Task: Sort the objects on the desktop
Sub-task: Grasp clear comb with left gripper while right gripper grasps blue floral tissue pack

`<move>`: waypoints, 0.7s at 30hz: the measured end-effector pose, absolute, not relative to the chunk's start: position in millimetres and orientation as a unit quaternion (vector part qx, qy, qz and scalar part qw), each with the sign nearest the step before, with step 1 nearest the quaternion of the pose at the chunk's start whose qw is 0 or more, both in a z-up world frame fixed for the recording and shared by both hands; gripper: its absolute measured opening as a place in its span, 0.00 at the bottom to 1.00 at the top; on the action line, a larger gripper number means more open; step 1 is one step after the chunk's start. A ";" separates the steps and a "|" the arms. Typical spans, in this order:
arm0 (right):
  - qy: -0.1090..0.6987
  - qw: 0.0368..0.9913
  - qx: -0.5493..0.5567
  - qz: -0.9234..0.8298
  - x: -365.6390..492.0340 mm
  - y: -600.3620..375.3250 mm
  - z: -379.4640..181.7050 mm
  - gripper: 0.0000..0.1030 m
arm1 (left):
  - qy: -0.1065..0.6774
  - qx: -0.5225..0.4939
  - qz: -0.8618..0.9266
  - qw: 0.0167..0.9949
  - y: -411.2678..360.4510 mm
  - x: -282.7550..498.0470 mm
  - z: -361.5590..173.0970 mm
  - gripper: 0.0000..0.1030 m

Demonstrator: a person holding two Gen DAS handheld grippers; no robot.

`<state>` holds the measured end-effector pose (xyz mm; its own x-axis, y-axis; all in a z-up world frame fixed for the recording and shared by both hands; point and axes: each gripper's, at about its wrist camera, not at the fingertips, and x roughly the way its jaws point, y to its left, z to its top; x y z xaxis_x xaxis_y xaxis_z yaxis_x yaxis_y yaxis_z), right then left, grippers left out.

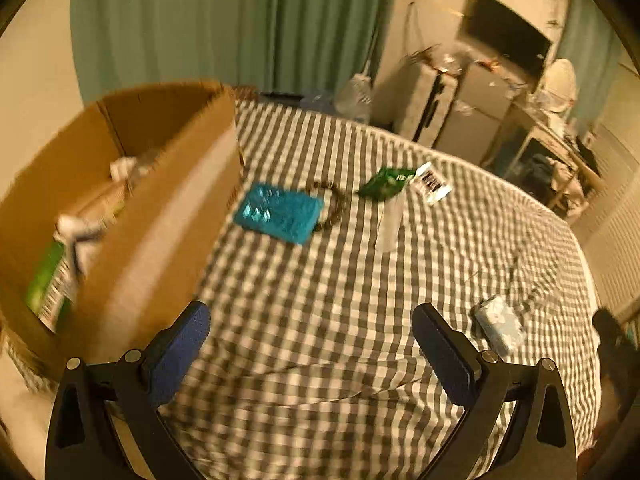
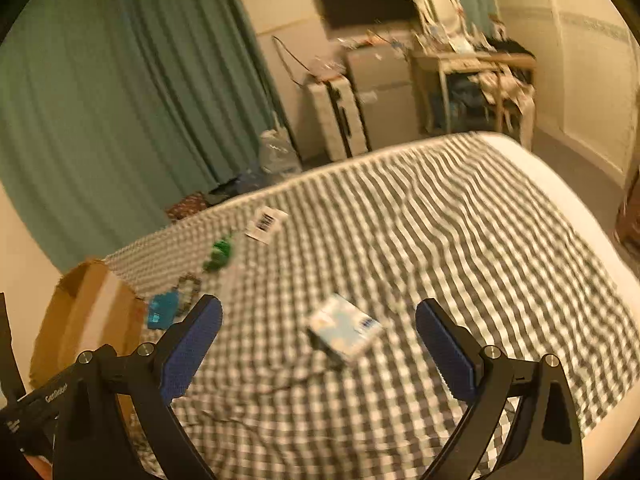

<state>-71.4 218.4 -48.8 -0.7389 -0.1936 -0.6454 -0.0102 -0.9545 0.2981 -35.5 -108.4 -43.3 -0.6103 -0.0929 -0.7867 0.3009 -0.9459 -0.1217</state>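
A cardboard box [image 1: 160, 216] stands on the checked bed at the left, with a green packet [image 1: 48, 288] and other items inside. On the cover lie a teal packet [image 1: 279, 212], a dark bead bracelet [image 1: 336, 204], a green wrapper [image 1: 386, 182], a white barcode packet [image 1: 432, 182] and a light blue tissue pack [image 1: 500, 324]. My left gripper [image 1: 310, 344] is open and empty beside the box. My right gripper [image 2: 318, 340] is open and empty, just short of the tissue pack [image 2: 345, 330]. The right wrist view also shows the box [image 2: 86, 316].
The checked bedcover [image 1: 360, 280] is wrinkled. Beyond the bed's far edge are green curtains [image 1: 224, 20], a white suitcase [image 2: 340, 116], a small fridge [image 2: 380, 92], a cluttered desk [image 2: 476, 68] and a wall television [image 2: 366, 0].
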 end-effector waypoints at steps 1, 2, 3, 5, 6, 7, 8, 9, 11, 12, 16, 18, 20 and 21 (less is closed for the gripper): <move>-0.141 0.044 0.359 -0.922 -69.5 220.6 -53.9 0.95 | 0.119 0.429 -0.889 0.110 -105.7 -38.6 -47.1 1.00; -0.136 0.037 0.362 -0.921 -71.3 220.8 -60.4 0.95 | 0.109 0.436 -0.886 0.111 -99.0 -45.8 -55.6 1.00; -0.132 0.035 0.370 -0.919 -74.7 222.6 -64.4 0.95 | 0.100 0.442 -0.885 0.111 -93.5 -50.9 -63.8 1.00; -0.132 0.037 0.388 -0.911 -82.2 220.0 -75.8 0.95 | 0.086 0.451 -0.882 0.108 -85.3 -60.0 -75.2 1.00; -0.138 0.039 0.393 -0.908 -85.7 219.4 -80.7 0.95 | 0.083 0.453 -0.882 0.105 -83.3 -62.9 -81.1 1.00; -0.142 0.045 0.401 -0.904 -91.5 218.5 -86.4 0.95 | 0.081 0.454 -0.881 0.103 -80.7 -66.0 -84.7 1.00; -0.143 0.048 0.407 -0.901 -95.0 216.6 -92.7 0.95 | 0.078 0.456 -0.881 0.100 -77.3 -72.6 -89.6 1.00; -0.141 0.048 0.412 -0.899 -98.2 215.0 -97.8 0.95 | 0.075 0.458 -0.881 0.096 -75.8 -77.2 -93.7 1.00; -0.142 0.048 0.427 -0.892 -106.1 214.3 -110.2 0.95 | 0.064 0.458 -0.882 0.093 -71.0 -90.5 -98.4 1.00; -0.149 0.047 0.437 -0.886 -110.4 216.0 -116.7 0.95 | 0.056 0.457 -0.883 0.092 -67.4 -99.1 -100.8 1.00; -0.145 0.048 0.449 -0.880 -120.3 215.5 -129.3 0.95 | 0.053 0.456 -0.884 0.091 -59.4 -135.8 -109.3 1.00; -0.145 0.053 0.455 -0.877 -125.8 212.4 -134.4 0.95 | 0.056 0.463 -0.880 0.088 -55.6 -155.3 -115.5 1.00; -0.141 0.055 0.462 -0.874 -132.3 208.5 -140.3 0.95 | 0.057 0.465 -0.879 0.085 -51.9 -172.4 -122.6 1.00; -0.131 0.054 0.465 -0.874 -136.1 204.7 -143.5 0.95 | 0.056 0.464 -0.880 0.083 -50.9 -179.6 -126.3 1.00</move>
